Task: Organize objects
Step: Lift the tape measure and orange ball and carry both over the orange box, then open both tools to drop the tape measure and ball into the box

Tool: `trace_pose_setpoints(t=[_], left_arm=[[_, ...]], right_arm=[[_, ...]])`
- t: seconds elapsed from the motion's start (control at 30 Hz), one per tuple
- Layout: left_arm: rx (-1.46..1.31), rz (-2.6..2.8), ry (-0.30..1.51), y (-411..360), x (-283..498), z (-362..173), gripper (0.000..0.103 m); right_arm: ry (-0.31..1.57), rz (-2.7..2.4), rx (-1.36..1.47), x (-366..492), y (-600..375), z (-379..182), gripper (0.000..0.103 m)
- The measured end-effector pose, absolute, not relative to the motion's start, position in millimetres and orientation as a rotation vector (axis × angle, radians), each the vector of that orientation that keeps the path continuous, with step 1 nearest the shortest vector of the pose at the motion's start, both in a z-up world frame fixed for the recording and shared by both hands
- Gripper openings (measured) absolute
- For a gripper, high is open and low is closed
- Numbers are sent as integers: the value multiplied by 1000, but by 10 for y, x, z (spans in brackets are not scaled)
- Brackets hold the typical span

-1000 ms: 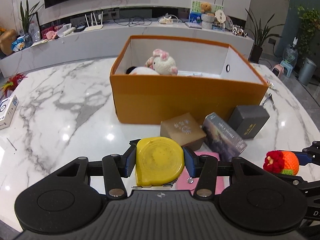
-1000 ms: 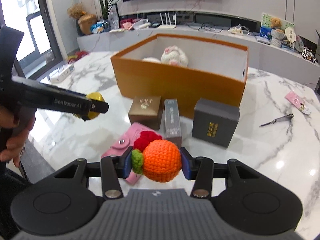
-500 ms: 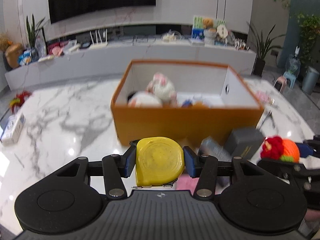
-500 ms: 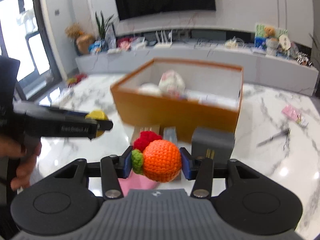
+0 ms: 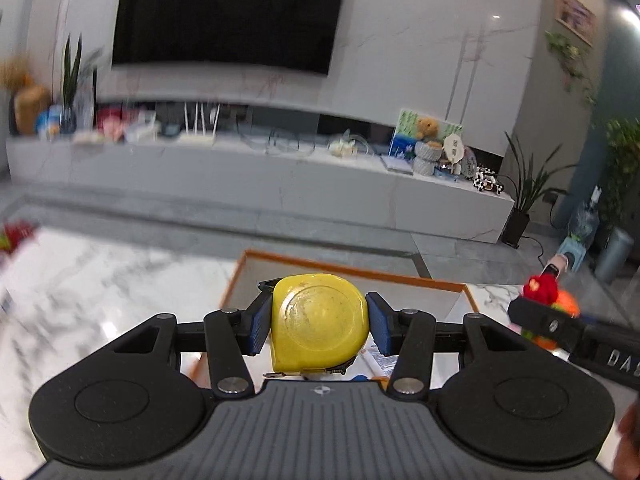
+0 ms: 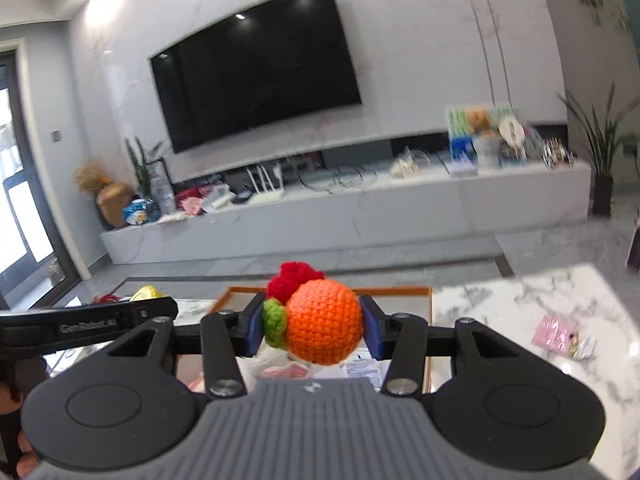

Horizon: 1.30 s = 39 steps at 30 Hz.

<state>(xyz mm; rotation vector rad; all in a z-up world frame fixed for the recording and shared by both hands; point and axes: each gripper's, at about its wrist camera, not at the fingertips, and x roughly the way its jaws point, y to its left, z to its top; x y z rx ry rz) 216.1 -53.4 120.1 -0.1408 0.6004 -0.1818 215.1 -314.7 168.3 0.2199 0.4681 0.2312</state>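
My left gripper [image 5: 318, 324] is shut on a yellow tape measure [image 5: 320, 322] and holds it above the open orange box [image 5: 348, 270]. My right gripper [image 6: 312, 324] is shut on an orange crocheted ball [image 6: 324, 324] with a red and green tuft, also above the orange box [image 6: 328, 290]. The right gripper and its ball show at the right of the left wrist view [image 5: 552, 304]. The left gripper shows at the left of the right wrist view [image 6: 92, 318]. Most of the box's contents are hidden behind the grippers.
The box stands on a white marble table [image 6: 520, 300]. A pink packet [image 6: 562, 336] lies on it to the right. Beyond are a low TV bench [image 5: 260, 168] with clutter, a wall TV [image 6: 256, 64] and plants.
Both grippers have risen and moved forward over the box, each still holding its object. The small boxes and pink pouch in front of the box have dropped out of view.
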Motion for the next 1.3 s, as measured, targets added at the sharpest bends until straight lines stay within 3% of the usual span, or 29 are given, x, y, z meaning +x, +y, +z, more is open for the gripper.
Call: trace_pose_setpoints(t=[0.23,0.5,1.3], left_arm=[[-135,-167,738,-722,2642,630,57],[-80,-180,786,-879,2689,324,57],[-27,-134,905,-1063,2650,222,57]], right_arm=[[640,224,171,2749,-3066,1143,50],[748,190,-5,2973,-2741,767,50],[846,179,8,2978,-2610,550,54]])
